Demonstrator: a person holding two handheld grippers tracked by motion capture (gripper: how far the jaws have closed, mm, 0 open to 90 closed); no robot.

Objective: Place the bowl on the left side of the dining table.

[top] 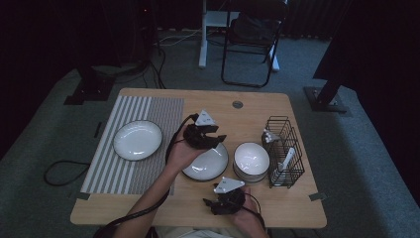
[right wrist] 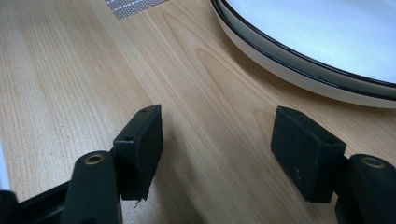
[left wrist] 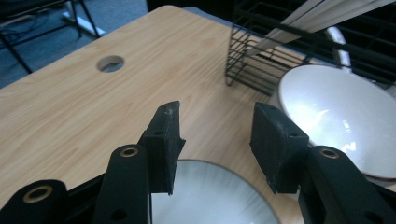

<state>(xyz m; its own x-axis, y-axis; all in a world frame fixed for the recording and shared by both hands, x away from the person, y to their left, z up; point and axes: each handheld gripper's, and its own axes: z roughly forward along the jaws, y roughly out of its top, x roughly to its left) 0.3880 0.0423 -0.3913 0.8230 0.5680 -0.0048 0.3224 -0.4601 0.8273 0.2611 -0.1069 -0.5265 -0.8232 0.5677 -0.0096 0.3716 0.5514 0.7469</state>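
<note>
Presently on the tabletop, by item:

Left hand-held gripper: jaws released, nothing between them, hovering over the far rim of the central plate and pointing toward the stack of bowls. In the left gripper view, its jaws stand apart above the plate's pale surface, with the top bowl just beyond the right jaw.

Right hand-held gripper: jaws released and empty, low over bare wood near the front edge. In the right gripper view, the black-rimmed plate lies ahead and apart from the jaws.

Central plate: white, dark rim, flat on bare wood between the striped placemat and the bowls, just beside both.

Second plate: white, dark rim, already lying on the placemat.

Stack of bowls: white, right of the central plate, close to the black wire rack.

Wire rack: holds a pale spoon-like utensil and what look like pale sticks; the details are too small to tell.

Step in hand, as judged: a table-setting routine with the left gripper in transit or approach over the central plate and bowls; no grasp begun.

Next move calls for: choosing plate rim or bowl rim, lowering the open jaws so that one jaw goes inside and one outside the rim, then closing firmly, since glazed ware is likely to slip.
</note>
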